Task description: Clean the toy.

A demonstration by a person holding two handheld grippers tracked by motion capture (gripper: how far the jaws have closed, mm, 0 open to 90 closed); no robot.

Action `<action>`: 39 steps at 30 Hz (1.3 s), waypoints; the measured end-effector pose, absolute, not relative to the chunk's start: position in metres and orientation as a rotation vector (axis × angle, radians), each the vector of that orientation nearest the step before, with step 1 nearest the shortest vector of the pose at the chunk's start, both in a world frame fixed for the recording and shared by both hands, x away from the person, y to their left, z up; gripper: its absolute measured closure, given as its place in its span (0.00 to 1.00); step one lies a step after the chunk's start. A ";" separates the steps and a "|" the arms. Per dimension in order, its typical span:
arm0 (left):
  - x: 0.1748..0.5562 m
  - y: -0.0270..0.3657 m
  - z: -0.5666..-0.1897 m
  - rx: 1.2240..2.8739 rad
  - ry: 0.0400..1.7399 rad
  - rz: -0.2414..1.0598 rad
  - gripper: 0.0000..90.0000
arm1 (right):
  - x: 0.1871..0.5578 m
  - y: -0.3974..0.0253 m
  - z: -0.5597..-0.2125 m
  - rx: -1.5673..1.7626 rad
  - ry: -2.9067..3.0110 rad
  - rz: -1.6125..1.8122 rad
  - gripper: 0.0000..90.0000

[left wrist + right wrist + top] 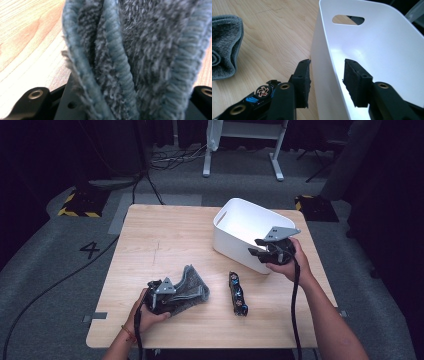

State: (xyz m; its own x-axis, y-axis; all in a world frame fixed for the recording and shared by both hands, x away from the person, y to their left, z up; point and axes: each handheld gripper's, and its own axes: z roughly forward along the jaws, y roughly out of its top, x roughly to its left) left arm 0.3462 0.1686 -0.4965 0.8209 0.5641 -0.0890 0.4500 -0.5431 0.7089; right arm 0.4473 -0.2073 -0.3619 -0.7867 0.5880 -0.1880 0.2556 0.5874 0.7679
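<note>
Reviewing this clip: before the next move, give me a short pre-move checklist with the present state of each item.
1. Left gripper has the grey cloth between its jaws: ok, cloth fills the space between them in the left gripper view.
2. Right gripper straddles the white bin wall, one jaw outside, one inside: ok.
3. Right jaws closed on the wall: not ok, gaps show.
4. Bin upright on the table: ok.
5. Small dark gadget lies apart from cloth and bin: ok.
6. Bin contents: cannot tell, floor partly hidden.
</note>
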 end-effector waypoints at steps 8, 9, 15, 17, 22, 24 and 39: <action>0.346 0.169 -0.497 2.236 0.732 0.195 0.76 | 0.474 -0.203 -0.372 0.717 2.475 0.937 0.77; 0.346 0.169 -0.497 2.236 0.732 0.196 0.76 | 0.476 -0.203 -0.373 0.712 2.495 0.939 0.80; 0.346 0.169 -0.497 2.233 0.730 0.192 0.76 | 0.479 -0.196 -0.377 0.633 2.562 0.944 0.95; 0.346 0.169 -0.497 2.232 0.732 0.189 0.76 | 0.480 -0.197 -0.377 0.617 2.576 0.958 0.96; 0.346 0.170 -0.498 2.227 0.735 0.182 0.75 | 0.478 -0.197 -0.377 0.560 2.593 0.973 0.97; 0.346 0.170 -0.498 2.229 0.734 0.180 0.75 | 0.476 -0.197 -0.377 0.533 2.604 0.990 0.97; 0.344 0.168 -0.498 2.235 0.722 0.178 0.75 | 0.459 -0.191 -0.379 0.309 2.656 1.063 0.97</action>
